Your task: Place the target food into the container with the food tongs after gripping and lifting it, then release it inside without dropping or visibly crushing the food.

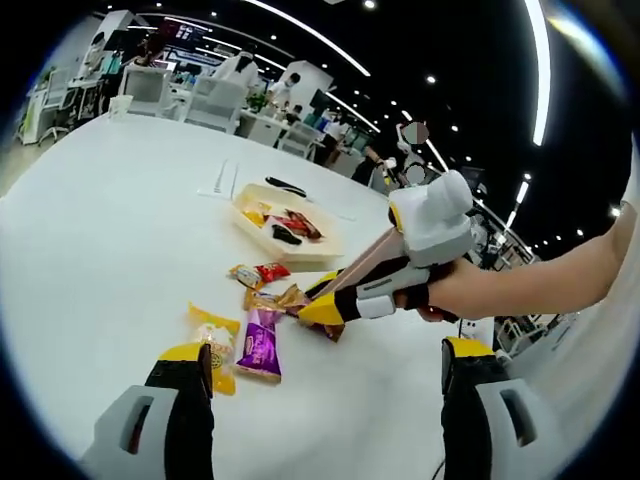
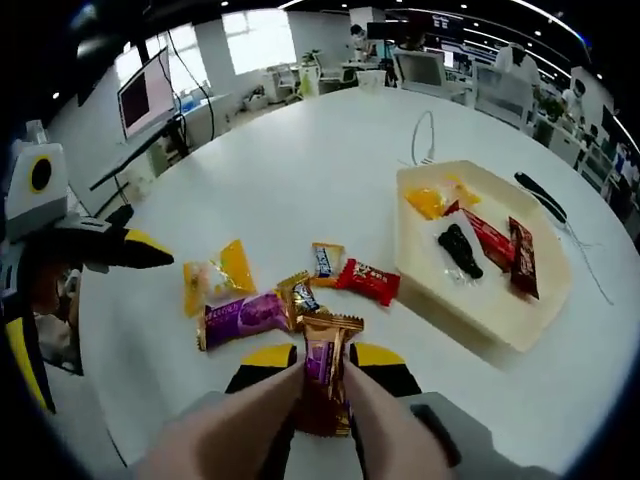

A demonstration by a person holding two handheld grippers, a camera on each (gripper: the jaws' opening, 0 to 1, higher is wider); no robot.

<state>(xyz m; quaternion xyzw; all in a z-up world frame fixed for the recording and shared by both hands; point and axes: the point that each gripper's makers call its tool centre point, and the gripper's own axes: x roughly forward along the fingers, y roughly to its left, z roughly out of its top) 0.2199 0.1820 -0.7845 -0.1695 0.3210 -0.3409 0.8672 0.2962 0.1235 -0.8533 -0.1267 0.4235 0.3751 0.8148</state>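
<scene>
Right claw (image 2: 322,378): tongs pinching a brown-orange snack packet (image 2: 325,372); print too small to read.
Packet crimp-edged, upright between the tong tips, just above the white worktop (image 2: 300,180). Left claw (image 1: 325,375) spread, holding nothing. Beyond: purple packet (image 2: 240,317), yellow packet (image 2: 215,273), red packet (image 2: 368,280) loose on worktop. Farther right, cream container (image 2: 520,315) holds yellow, black and red wrapped items. No labels legible.
</scene>
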